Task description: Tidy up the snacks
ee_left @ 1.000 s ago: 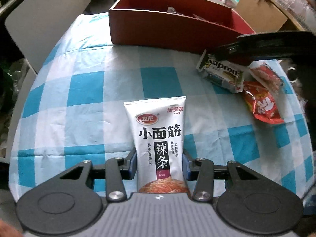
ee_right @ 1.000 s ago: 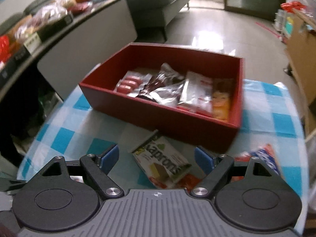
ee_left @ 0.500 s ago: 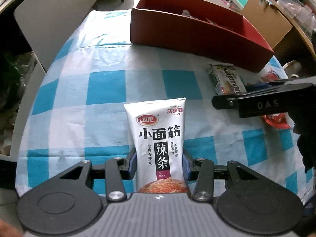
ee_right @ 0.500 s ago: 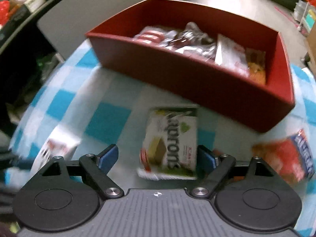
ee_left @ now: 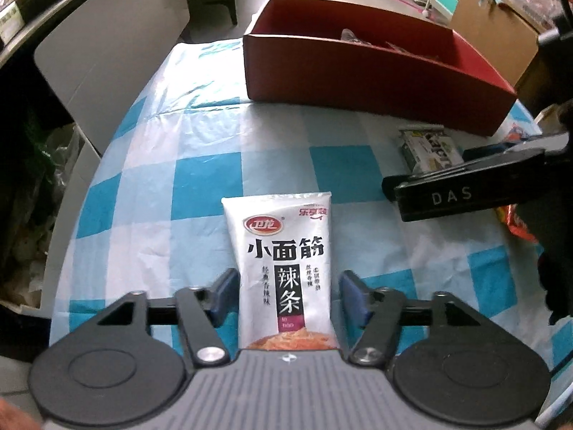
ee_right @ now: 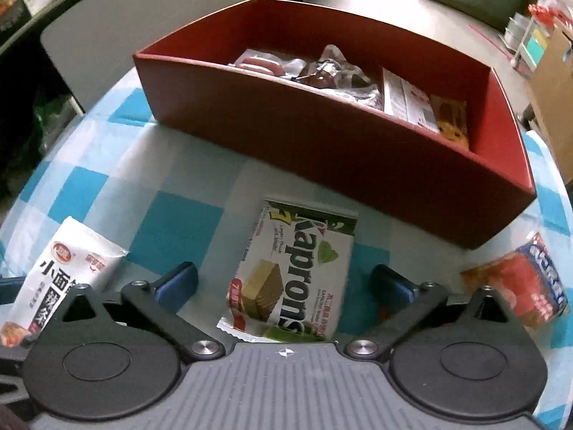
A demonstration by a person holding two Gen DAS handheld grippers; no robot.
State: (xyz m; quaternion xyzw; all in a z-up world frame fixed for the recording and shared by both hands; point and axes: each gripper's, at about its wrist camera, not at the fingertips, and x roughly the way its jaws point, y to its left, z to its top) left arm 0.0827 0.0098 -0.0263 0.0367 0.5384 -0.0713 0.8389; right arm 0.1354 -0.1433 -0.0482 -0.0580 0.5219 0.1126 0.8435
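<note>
White and glossy, the spicy-strip packet [ee_left: 283,268] lies flat on the checked tablecloth [ee_left: 200,165] between the blue pads of my left gripper [ee_left: 284,295]. In the left wrist view there is a sliver of cloth on each side of it, so my left jaws are spread and not squeezing it. From the right wrist view the same packet shows near the cloth's left edge, its lower end under my left tool.

My right gripper [ee_right: 284,286] is released too, jaws wide, with the Kaprons wafer pack [ee_right: 297,272] lying between them, touching neither pad, and its top end pointing at the red box [ee_right: 322,150]. The wafer pack rests just in front of the box's near wall.

The red box stands toward the far edge of the table, and inside it are several wrapped snacks: a clear crinkly wrapper [ee_right: 333,71], red-and-white pieces at the left, and a flat white pack beside an orange one [ee_right: 451,122] at the right.

Off toward the right edge of the cloth lies a red snack bag [ee_right: 523,283] with blue lettering; a second red packet may be tucked beneath my right finger, but that spot is too hidden to be sure.
</note>
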